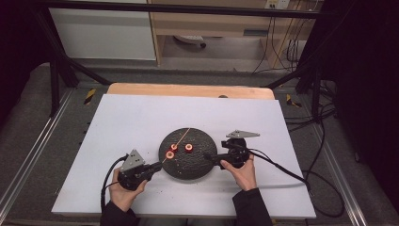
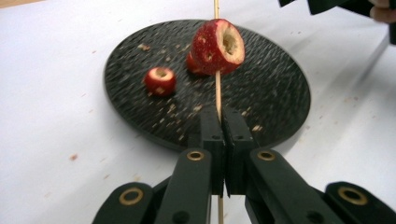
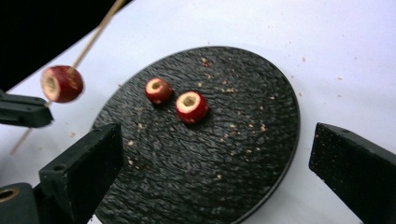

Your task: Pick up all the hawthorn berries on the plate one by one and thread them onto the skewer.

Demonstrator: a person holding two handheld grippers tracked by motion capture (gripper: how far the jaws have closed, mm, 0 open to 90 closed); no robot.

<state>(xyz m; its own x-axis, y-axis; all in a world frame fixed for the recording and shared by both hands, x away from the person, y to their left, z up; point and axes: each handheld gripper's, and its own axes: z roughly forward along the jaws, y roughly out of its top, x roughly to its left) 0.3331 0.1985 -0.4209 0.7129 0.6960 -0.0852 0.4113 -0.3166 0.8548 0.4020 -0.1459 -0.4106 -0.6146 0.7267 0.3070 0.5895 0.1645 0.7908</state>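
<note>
A thin wooden skewer (image 2: 217,93) is clamped between the jaws of my left gripper (image 2: 219,116), which is shut on it. A red cored fruit (image 2: 218,46) is threaded on the stick and hangs over the left part of the black round plate (image 2: 271,93). Two more red cored fruits (image 3: 158,90) (image 3: 191,106) lie on the plate (image 3: 210,177) near its middle. My right gripper (image 3: 217,140) stands open at the plate's right side, its jaws wide apart with nothing between them. From above, the left gripper (image 1: 159,165) and right gripper (image 1: 209,157) flank the plate (image 1: 193,169).
The plate rests on a white sheet (image 1: 141,122) that covers the table, with crumbs scattered on plate and sheet. A wooden table edge (image 1: 188,89) shows at the far side. Cables (image 1: 291,174) trail off to the right. Dark frame legs stand at the far corners.
</note>
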